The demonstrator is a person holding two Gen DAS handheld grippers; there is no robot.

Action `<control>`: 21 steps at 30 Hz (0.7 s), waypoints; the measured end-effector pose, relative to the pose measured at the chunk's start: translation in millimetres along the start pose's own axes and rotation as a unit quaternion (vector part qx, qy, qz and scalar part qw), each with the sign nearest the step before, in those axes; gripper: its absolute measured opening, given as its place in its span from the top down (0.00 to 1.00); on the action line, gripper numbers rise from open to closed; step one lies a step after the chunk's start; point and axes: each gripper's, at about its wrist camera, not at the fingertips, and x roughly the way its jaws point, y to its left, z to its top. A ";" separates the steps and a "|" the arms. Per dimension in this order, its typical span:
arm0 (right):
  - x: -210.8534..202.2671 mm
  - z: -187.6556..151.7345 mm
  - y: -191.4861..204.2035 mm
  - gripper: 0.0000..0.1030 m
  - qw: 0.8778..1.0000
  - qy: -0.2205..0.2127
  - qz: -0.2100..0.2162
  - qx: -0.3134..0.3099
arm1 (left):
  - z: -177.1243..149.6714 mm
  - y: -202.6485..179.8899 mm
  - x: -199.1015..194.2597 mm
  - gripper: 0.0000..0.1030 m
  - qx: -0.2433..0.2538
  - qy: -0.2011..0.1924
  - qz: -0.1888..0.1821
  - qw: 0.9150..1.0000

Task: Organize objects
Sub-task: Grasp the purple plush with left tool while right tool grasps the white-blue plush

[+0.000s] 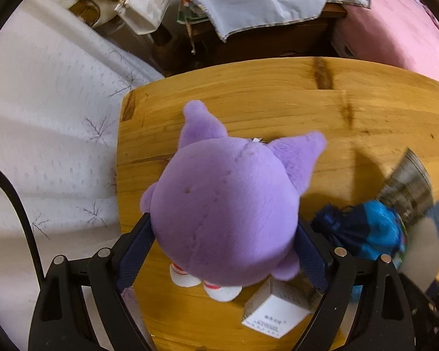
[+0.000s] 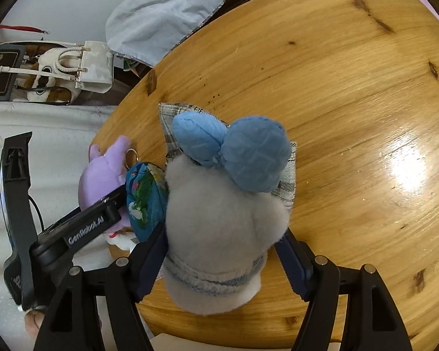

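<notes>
Because it is soft and light, the purple plush toy (image 1: pixel 222 204) squashes easily, so its round middle looks like the best place to hold. It stands near the left edge of the wooden table (image 1: pixel 278 102), and the left gripper (image 1: pixel 222 251) points steeply down with its pads pressing both sides. To its right, the right gripper (image 2: pixel 219 263) squeezes the fluffy grey plush toy (image 2: pixel 219 234) with a blue bow (image 2: pixel 234 152).

The left gripper (image 1: pixel 224 239) points down at the wooden desk (image 1: pixel 278 99), its fingers (image 1: pixel 136 251) flanking a purple plush toy (image 1: pixel 222 201); a small white box (image 1: pixel 275 310) sits just beside the toy's feet.
</notes>
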 end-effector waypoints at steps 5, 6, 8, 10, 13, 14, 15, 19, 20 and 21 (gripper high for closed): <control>1.2 -1.9 2.3 0.30 1.000 -0.005 -0.007 -0.008 | 1.2 10.7 11.0 0.12 -0.037 0.006 -0.017 0.999; 0.9 -2.2 2.4 0.32 1.000 -0.007 -0.007 -0.010 | 0.2 11.4 13.0 0.12 -0.042 0.006 -0.020 0.999; 0.3 -3.6 2.8 0.37 1.000 -0.007 -0.004 -0.014 | -1.4 11.3 14.9 0.15 -0.047 0.004 -0.016 0.999; -0.8 -5.2 4.3 0.41 1.000 -0.010 -0.008 -0.021 | -3.8 11.1 16.5 0.18 -0.053 0.002 -0.008 0.999; -3.1 -7.6 6.5 0.45 0.999 -0.015 -0.017 -0.032 | -6.8 10.9 16.1 0.22 -0.057 -0.005 -0.003 0.998; -4.3 -8.4 6.8 0.45 0.999 -0.016 -0.019 -0.035 | -6.9 10.8 15.5 0.24 -0.057 -0.005 -0.002 0.998; -6.4 -9.5 7.1 0.46 0.999 -0.020 -0.023 -0.039 | -7.0 10.3 14.4 0.25 -0.056 -0.007 0.000 0.998; -16.5 -14.5 8.5 0.47 0.998 -0.033 -0.034 -0.051 | -10.3 11.3 7.3 0.27 -0.053 -0.010 -0.002 0.999; -20.2 -16.3 8.5 0.47 0.997 -0.037 -0.034 -0.055 | -11.7 11.8 4.0 0.27 -0.052 -0.013 -0.006 0.999; -24.9 -18.4 8.5 0.47 0.997 -0.042 -0.035 -0.057 | -13.4 12.3 -0.5 0.27 -0.052 -0.016 -0.008 0.998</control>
